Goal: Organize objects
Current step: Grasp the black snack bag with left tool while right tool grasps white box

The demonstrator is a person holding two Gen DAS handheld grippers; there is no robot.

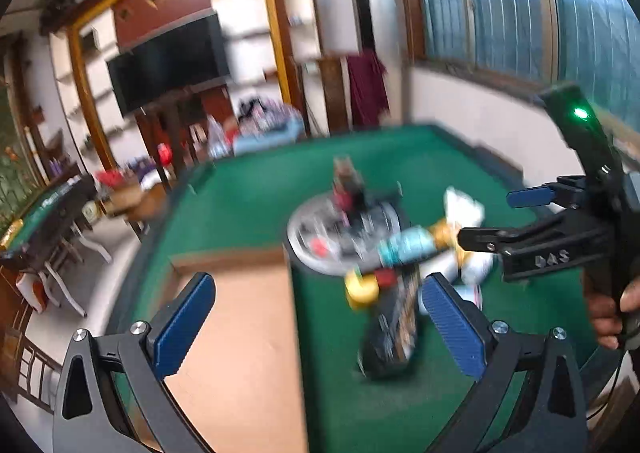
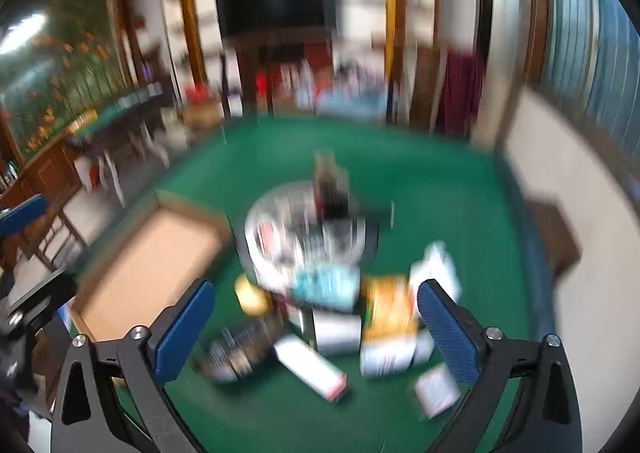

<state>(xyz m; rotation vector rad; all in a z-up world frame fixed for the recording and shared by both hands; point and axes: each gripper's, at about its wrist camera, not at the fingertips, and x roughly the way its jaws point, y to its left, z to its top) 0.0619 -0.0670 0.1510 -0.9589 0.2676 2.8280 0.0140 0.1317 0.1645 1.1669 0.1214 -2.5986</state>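
Observation:
A blurred pile of small packages lies on the green table (image 1: 248, 189): a teal and gold tube (image 1: 412, 245), a yellow cap (image 1: 360, 291), a dark pouch (image 1: 394, 329), white packets (image 1: 464, 209). A round clear tray (image 1: 308, 229) holds more items behind them. My left gripper (image 1: 320, 321) is open and empty above the pile's near side. My right gripper (image 2: 316, 325) is open and empty over the pile (image 2: 340, 313); it also shows in the left wrist view (image 1: 486, 219) at the right. An empty shallow cardboard box (image 2: 152, 265) lies left of the pile.
The cardboard box (image 1: 240, 333) fills the near left of the table. A window wall runs along the right. A second green table (image 1: 44, 209) and chairs stand at the far left. A dark TV (image 1: 168, 61) hangs behind.

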